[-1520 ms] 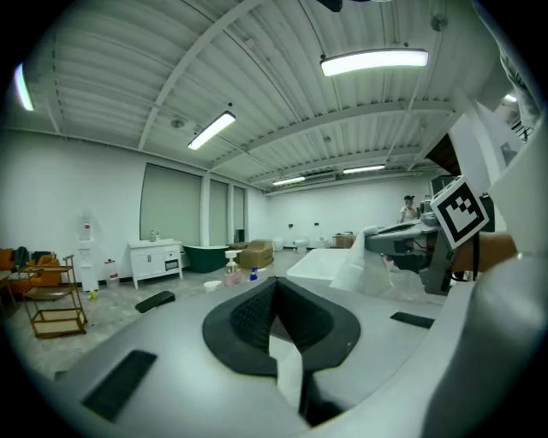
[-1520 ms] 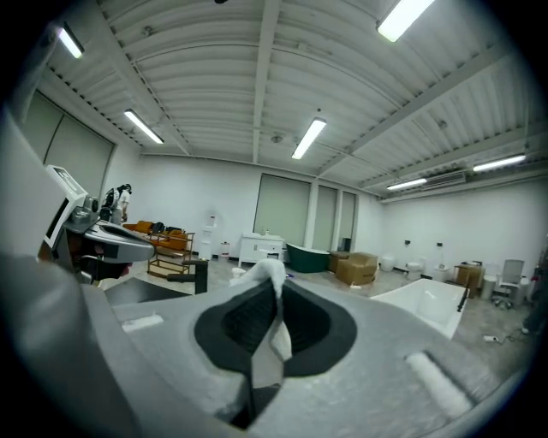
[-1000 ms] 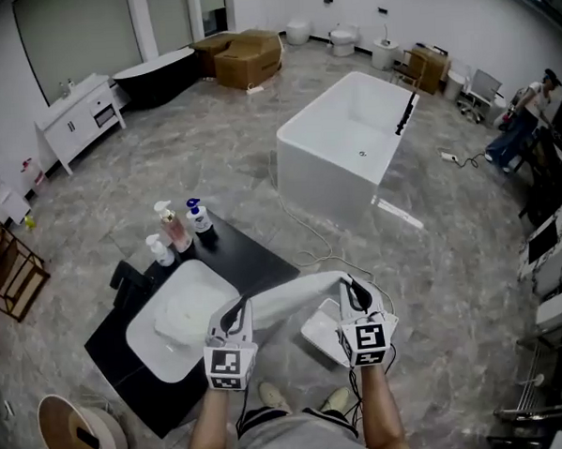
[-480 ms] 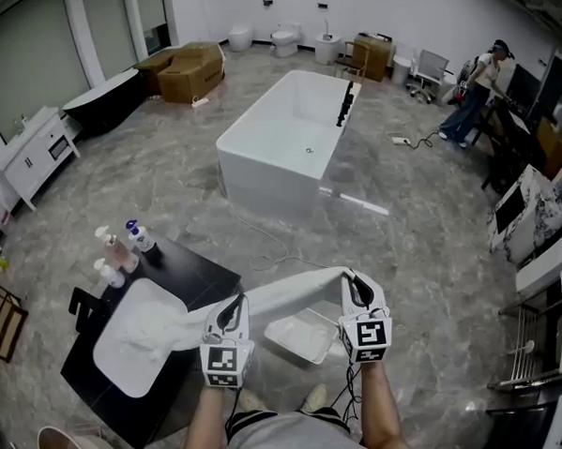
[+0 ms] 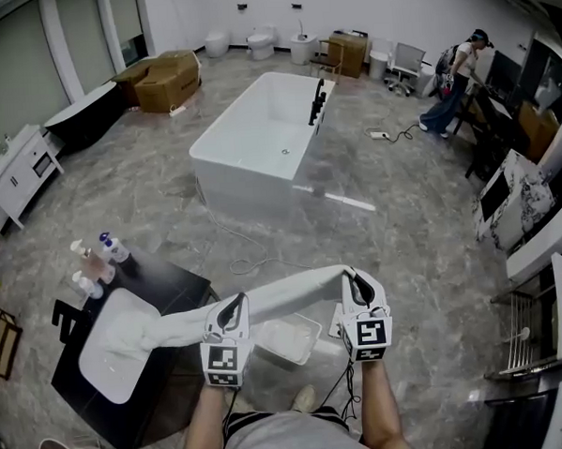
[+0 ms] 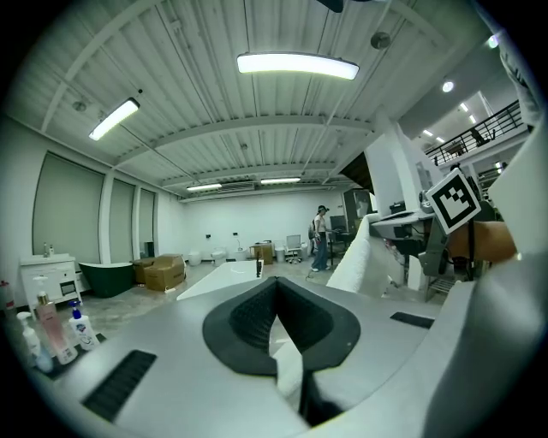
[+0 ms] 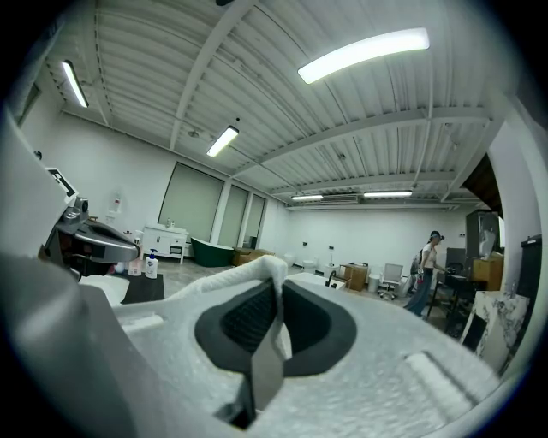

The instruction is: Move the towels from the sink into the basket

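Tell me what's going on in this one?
A person holds a gripper in each hand. The left gripper and the right gripper are both shut on one white towel, stretched between them. The towel's far end trails into the sink on the black counter at the left. The basket sits on the floor below the stretched towel, which is not yet in it.

Head view: high above the person, facing steeply down over the showroom floor, with the left gripper (image 5: 235,308) and right gripper (image 5: 355,282) near the bottom edge.
Left gripper view, right gripper view: low, close behind own jaws, facing level across the room.
Shared by all three: white bathtub (image 5: 258,136), far standing person (image 5: 453,69).
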### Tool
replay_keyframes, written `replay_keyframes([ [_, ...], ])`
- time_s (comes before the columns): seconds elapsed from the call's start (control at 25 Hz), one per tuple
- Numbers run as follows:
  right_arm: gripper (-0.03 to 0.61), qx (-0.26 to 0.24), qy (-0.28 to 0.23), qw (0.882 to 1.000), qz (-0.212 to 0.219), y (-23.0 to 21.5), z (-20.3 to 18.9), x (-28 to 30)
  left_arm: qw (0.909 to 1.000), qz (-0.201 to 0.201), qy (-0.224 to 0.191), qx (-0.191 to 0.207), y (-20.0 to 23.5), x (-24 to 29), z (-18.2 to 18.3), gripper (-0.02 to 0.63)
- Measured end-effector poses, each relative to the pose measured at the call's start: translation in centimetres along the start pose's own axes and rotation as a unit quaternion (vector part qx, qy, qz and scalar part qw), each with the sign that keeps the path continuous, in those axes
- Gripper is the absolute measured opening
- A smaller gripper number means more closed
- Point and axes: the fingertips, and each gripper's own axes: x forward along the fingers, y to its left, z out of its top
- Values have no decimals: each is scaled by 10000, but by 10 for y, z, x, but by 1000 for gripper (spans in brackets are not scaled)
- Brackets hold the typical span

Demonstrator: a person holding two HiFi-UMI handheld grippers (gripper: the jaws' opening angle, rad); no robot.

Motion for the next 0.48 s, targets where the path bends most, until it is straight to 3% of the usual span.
replay_keyframes([
  [0.32,15,68,-143,9994,-295,-58,-3,-27,9997,-230,-48,60,-52,26,11,9],
  [0.48,15,170,-334,9992,-118,-63,2,-32,9996,-273,-39,85,-71,30,11,9],
])
